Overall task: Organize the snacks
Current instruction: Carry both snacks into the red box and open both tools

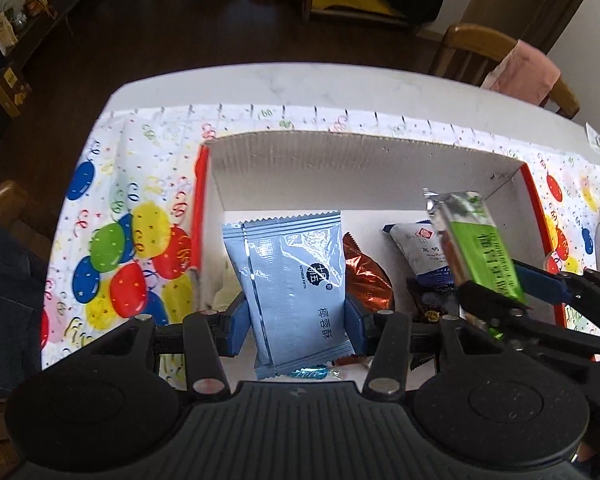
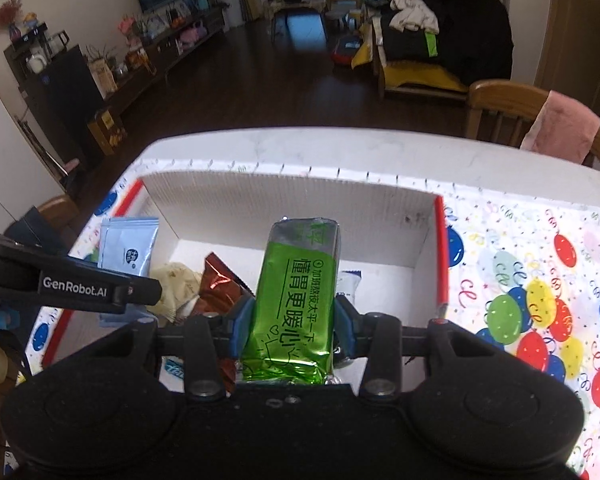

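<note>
My left gripper (image 1: pixel 296 320) is shut on a light blue snack packet (image 1: pixel 296 280) and holds it upright over the white cardboard box (image 1: pixel 340 168). My right gripper (image 2: pixel 294 326) is shut on a green foil snack bar (image 2: pixel 296 304) and holds it over the same box (image 2: pixel 300 204). In the left wrist view the green bar (image 1: pixel 480 244) and the right gripper show at the right. In the right wrist view the blue packet (image 2: pixel 128 248) shows at the left. In the box lie a brown foil snack (image 1: pixel 366 280), a white and blue packet (image 1: pixel 420 252) and a dark packet (image 1: pixel 428 300).
The box has red outer sides and stands on a balloon-print cloth (image 1: pixel 132 208) on a white table (image 1: pixel 340 84). A wooden chair with a pink cloth (image 2: pixel 560 128) stands at the table's far right. A cream wrapper (image 2: pixel 176 284) lies in the box's left part.
</note>
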A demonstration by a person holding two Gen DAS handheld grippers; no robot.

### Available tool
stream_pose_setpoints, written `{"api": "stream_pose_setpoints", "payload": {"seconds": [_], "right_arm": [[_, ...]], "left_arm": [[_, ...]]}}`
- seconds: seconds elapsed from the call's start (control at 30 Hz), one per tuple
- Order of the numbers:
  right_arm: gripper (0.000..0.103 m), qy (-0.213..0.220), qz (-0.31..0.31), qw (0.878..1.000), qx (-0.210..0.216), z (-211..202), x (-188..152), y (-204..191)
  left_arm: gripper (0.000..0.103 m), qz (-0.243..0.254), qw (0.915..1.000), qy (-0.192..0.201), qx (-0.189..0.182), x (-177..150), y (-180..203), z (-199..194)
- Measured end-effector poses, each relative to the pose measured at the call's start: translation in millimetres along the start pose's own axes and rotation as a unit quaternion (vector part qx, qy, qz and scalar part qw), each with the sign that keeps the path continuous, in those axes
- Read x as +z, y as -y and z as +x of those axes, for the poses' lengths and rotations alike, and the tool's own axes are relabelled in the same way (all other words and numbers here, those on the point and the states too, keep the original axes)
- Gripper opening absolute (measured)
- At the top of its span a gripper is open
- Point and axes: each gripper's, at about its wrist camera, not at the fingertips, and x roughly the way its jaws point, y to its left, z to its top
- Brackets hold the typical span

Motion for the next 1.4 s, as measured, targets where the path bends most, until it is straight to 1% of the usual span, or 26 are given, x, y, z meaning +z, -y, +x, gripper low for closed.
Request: {"api": "stream_pose_setpoints", "payload": {"seconds": [0.27, 0.47, 0.67, 0.87, 0.97, 1.2, 1.4], "right_arm": [[0.042, -0.026, -0.007, 1.000, -0.007, 23.8, 2.7, -1.8], [0.042, -0.042, -0.009, 0.999, -0.008, 34.7, 2.9, -2.4], [0.042, -0.049, -0.012, 0.999, -0.013, 39.1, 2.2, -5.5], [0.042, -0.045, -0.017, 0.999, -0.017, 37.7, 2.4, -5.0], [0.044, -0.040, -0.016, 0.999, -0.017, 33.3, 1.5, -5.1], [0.049, -0.025, -0.009, 1.000, -0.006, 14.2, 0.4, -5.7], [0.050, -0.010, -0.003, 1.000, 0.002, -6.2, -2.7, -8.7]], "left_arm": [[0.048, 0.021, 0.9994, -0.027, 0.006, 11.1, 13.6, 22.3], [0.048, 0.032, 0.9989, -0.033, 0.010, 14.8, 17.5, 30.5], [0.049, 0.042, 0.9981, -0.044, 0.011, 14.8, 15.6, 36.4], [0.050, 0.030, 0.9983, -0.049, 0.007, 15.6, 13.4, 36.7], [0.058, 0.024, 0.9989, -0.040, 0.000, 14.8, 11.5, 32.6], [0.058, 0.016, 0.9997, -0.019, -0.009, 7.9, 8.1, 16.1], [0.059, 0.007, 0.9998, 0.005, -0.020, -1.3, 1.4, -4.1]]}}
